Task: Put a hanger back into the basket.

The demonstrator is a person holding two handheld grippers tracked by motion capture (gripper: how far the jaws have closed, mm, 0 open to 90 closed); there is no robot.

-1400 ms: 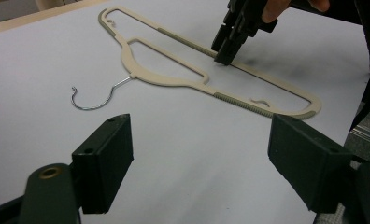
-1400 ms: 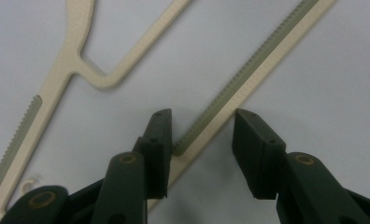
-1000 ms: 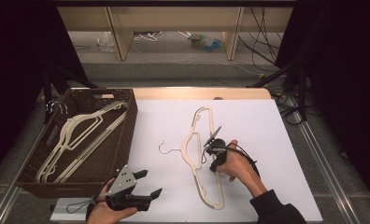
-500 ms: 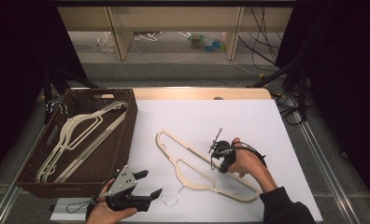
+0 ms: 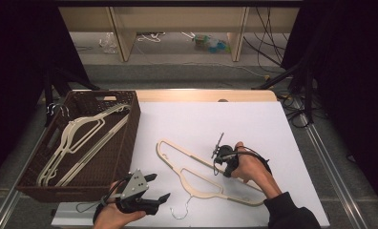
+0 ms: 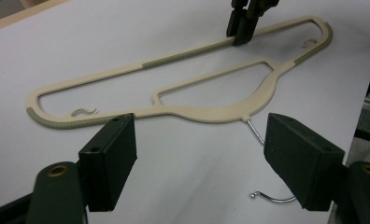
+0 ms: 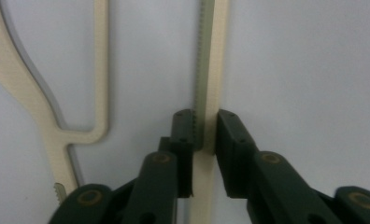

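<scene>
From the high view, a dark brown woven rectangular basket (image 5: 121,143) sits at the left edge of the white surface (image 5: 254,124), and inside it lie two or three cream plastic hangers (image 5: 79,140), stacked loosely and slanting from the far right corner toward the near left. On the white sheet beside the basket lies a single cream plastic hanger with a thin metal hook (image 5: 196,176), flat, its long bar running diagonally and its hook pointing toward the near edge. The right tool (image 5: 221,162) is clamped on that long bar near its middle. The left tool (image 5: 158,188) hovers near the front edge, just beside the basket's near right corner, jaws spread and holding nothing. Bare white sheet lies far and right of the hanger.

In the left gripper view, its two black block-shaped jaws stand wide apart over bare surface, framing the hanger (image 6: 206,112) (ribbed grey strips line its bar and shoulders) and the wire hook.

In the right gripper view, the jaws pinch the hanger's straight bar (image 7: 210,84) from both sides, pads pressed against its ribbed edge.
</scene>
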